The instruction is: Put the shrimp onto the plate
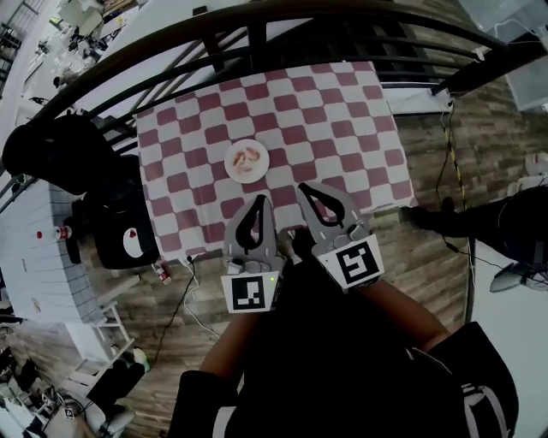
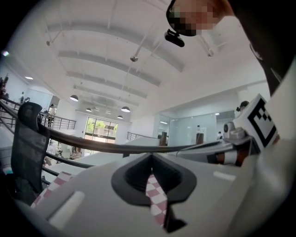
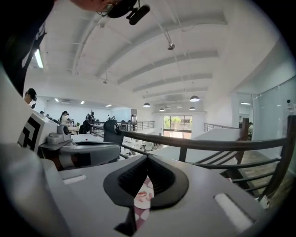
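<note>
A small white plate (image 1: pixel 247 161) sits near the middle of the red-and-white checkered tablecloth (image 1: pixel 325 120), and pink shrimp (image 1: pixel 249 157) lie on it. Both grippers are held close to my body at the table's near edge, short of the plate. My left gripper (image 1: pixel 259 199) is shut with nothing in it; its jaws (image 2: pixel 150 158) leave only a thin slit showing checkered cloth. The right gripper (image 1: pixel 302 186) is shut and empty too. Through the slit of the right gripper (image 3: pixel 147 159) I glimpse the plate (image 3: pixel 140 200) with the shrimp (image 3: pixel 144 191).
A dark railing (image 1: pixel 257 17) curves behind the table. A black chair (image 1: pixel 60 154) and a black bag (image 1: pixel 124 231) stand at the left. Cables (image 1: pixel 184 299) run over the wooden floor. A person's leg (image 1: pixel 479 218) is at the right.
</note>
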Tool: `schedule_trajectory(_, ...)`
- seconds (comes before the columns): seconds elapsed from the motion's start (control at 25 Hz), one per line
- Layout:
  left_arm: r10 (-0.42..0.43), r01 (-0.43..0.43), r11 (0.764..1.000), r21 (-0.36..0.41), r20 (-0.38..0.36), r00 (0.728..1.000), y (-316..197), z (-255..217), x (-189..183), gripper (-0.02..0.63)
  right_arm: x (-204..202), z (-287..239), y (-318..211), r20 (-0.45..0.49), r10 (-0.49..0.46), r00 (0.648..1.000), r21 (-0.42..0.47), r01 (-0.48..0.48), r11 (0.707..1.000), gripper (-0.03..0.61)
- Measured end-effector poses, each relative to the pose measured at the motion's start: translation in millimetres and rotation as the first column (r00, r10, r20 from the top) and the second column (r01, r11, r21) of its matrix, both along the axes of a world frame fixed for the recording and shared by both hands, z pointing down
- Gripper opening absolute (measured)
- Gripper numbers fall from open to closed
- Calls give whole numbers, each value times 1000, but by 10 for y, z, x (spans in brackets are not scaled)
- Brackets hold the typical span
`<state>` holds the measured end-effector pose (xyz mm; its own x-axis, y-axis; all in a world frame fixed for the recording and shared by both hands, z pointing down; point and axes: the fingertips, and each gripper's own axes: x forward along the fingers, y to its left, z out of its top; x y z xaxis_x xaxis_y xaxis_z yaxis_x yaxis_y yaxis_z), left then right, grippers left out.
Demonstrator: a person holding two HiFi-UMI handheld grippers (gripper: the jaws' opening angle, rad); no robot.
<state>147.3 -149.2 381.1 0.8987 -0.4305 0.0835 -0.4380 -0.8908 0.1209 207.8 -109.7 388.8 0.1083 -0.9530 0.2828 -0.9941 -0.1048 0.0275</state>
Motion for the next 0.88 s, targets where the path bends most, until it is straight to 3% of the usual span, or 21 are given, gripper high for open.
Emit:
schedule_trajectory(0.28, -7, 9, 999, 52, -31, 999, 38, -326, 16, 9, 127, -387, 341, -66, 100, 993, 133, -91, 987, -2)
schedule_trajectory(0.88, -9, 12, 997, 75, -49, 999, 170, -390, -184, 9, -84, -535, 264, -118, 88, 989, 156, -69, 985, -3)
